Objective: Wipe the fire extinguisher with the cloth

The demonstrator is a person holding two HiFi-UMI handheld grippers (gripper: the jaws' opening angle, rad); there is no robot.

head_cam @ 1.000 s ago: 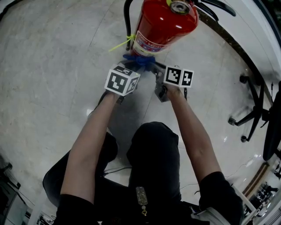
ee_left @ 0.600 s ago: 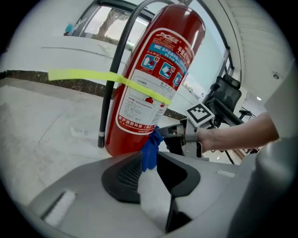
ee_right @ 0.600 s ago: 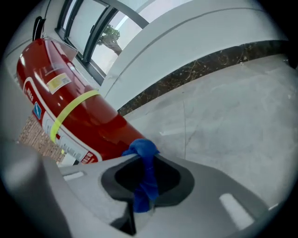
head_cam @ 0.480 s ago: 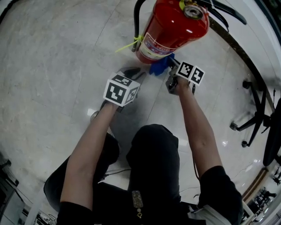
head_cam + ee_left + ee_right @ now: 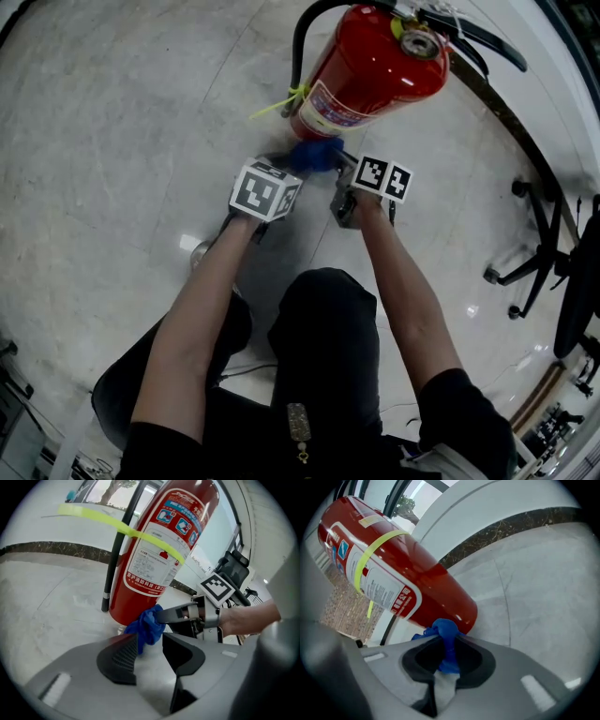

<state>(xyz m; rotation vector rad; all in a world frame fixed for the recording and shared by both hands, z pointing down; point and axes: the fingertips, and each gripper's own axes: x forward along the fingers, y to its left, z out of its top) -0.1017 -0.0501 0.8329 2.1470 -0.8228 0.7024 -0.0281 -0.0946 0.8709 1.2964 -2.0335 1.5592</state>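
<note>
Fire extinguisher [image 5: 375, 75] upright, valve end up, blue cloth [image 5: 314, 155] at base

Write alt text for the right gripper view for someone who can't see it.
The right gripper is shut on a blue cloth, holding it against the bottom end of a red extinguisher that runs diagonally up to the left. A yellow strap rings it; pale stone floor lies behind.
</note>
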